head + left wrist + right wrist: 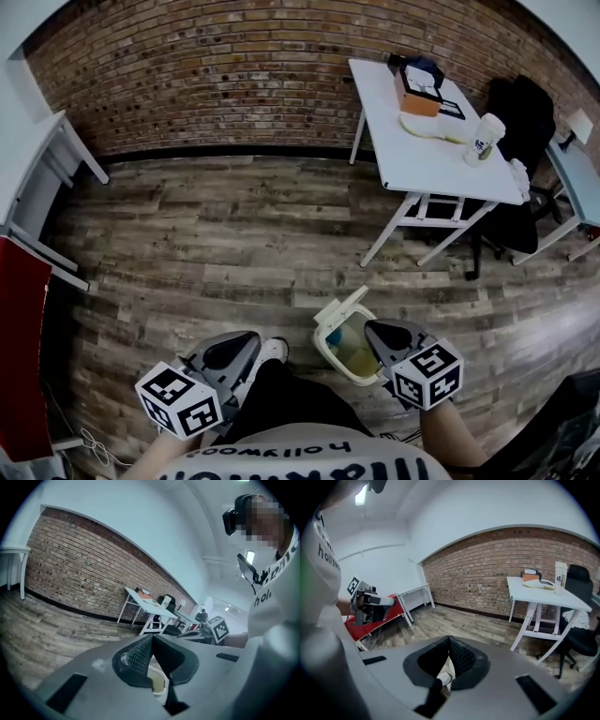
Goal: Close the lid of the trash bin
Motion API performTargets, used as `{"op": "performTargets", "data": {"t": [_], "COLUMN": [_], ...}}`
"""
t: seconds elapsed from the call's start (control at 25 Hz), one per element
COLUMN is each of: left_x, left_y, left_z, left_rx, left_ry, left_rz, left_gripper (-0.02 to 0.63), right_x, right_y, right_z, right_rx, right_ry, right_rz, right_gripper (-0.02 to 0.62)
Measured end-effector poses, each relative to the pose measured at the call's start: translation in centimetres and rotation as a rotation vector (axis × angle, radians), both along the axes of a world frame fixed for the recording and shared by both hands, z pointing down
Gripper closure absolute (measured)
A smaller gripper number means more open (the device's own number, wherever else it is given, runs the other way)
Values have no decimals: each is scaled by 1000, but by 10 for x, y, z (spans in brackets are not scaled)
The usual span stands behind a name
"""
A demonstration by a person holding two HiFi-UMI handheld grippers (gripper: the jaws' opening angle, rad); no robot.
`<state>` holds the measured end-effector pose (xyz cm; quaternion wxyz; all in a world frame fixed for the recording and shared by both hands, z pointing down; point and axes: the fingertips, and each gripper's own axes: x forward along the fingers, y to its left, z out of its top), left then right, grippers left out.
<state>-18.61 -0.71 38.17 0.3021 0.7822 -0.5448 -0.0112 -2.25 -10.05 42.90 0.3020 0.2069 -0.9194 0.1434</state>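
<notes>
A small white trash bin (345,349) stands on the wood floor by my feet, yellowish inside. Its lid (339,307) is tipped up and open at the far left rim. My right gripper (386,334) hangs over the bin's right rim, jaws shut with nothing between them. My left gripper (234,351) is held to the left of the bin, apart from it, also shut and empty. In the left gripper view the bin's white rim (158,684) shows below the shut left gripper (151,638). The right gripper (449,640) points at the room; the bin is hidden there.
A white folding table (412,150) with a cup (484,139) and a box (418,92) stands at the far right, with a black chair (521,122) behind it. A brick wall (216,66) runs along the back. A red panel (19,349) and a white table (45,169) are at left.
</notes>
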Motion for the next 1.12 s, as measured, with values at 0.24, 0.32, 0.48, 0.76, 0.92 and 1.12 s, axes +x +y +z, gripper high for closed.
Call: {"op": "performTargets", "data": {"t": [0.24,0.32,0.48,0.76,0.92,1.12], "left_x": [-45,-55,-64,-66,-57,-56], "left_y": [3,-1,-6,-7,-14,-25], "left_z": [30,31,36,51,51,56], "left_rx": [-100,-106,-117,-164,-148,-169], "left_ry": [10,13,31,50,76,27], "left_rz": [-63,-78,-82,-15,63,98], "left_gripper": [598,598,598,600,600,600], "right_x": [-25,-33,-46,-64,-66,-55], "right_y": [-30,-40,-51,-59,-66,-76], "right_z": [45,64,98,136,154,174], "right_rx": [-63,-46,9,-2,-27,-66], "right_ry": [55,111,246,341,349,374], "right_rz": [32,13,-62,-112,-94,-46], "right_gripper": [588,588,588,588,588,588]}}
